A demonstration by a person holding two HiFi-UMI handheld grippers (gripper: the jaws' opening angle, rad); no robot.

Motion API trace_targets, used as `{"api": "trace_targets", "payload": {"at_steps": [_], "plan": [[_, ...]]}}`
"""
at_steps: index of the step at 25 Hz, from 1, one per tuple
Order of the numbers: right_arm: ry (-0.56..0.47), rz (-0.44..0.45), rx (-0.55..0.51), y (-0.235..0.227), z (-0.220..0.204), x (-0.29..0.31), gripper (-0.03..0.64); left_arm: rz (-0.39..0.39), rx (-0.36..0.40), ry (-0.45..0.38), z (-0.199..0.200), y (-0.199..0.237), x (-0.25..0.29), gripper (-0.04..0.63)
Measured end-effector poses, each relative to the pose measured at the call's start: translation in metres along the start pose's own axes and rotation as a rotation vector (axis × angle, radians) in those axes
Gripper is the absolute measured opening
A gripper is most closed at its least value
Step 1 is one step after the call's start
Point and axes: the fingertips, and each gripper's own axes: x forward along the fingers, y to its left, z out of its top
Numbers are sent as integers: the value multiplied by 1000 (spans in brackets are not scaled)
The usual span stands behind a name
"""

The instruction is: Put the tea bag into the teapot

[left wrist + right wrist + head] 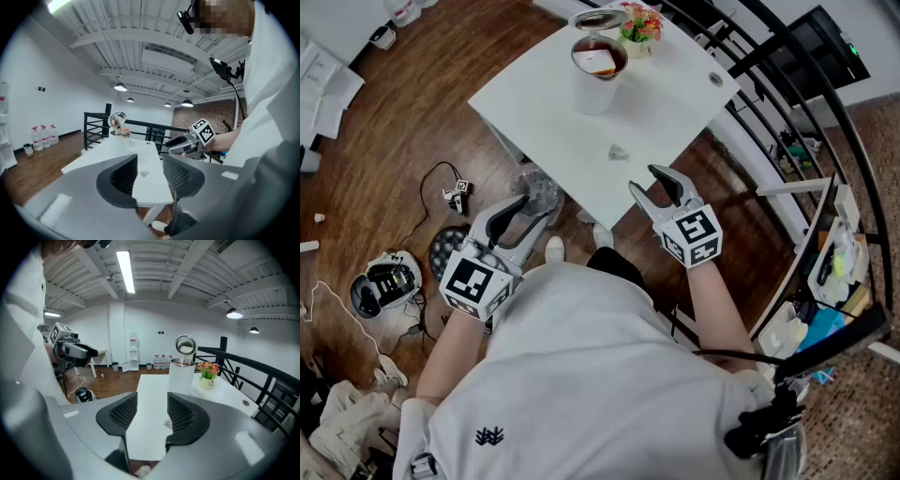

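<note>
One tea bag (618, 152) on table (675, 103), ahead of right hand-held gripper (642, 178), untouched.

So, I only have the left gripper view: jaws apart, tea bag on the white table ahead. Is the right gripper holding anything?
Observer: No. In its own view the right gripper has its jaws apart, gripping nothing.
Operator: What's in the teapot?
Observer: From the head view, something orange and white shows inside the teapot, whose mouth is open.
Operator: Which gripper is nearer the bag?
Observer: The right. The tea bag lies just ahead of it, while the left gripper hangs over the floor, short of the table.
</note>
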Motion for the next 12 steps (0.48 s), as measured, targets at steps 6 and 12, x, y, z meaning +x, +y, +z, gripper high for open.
{"api": "trace_targets", "payload": {"at_steps": [6,12], "plan": [[97,109,-87,-38,-30,53,189,104,-39,-22,25,5,18,170],[201,213,-157,-64,-72,112,195,217,-82,-7,27,0,25,170]]}}
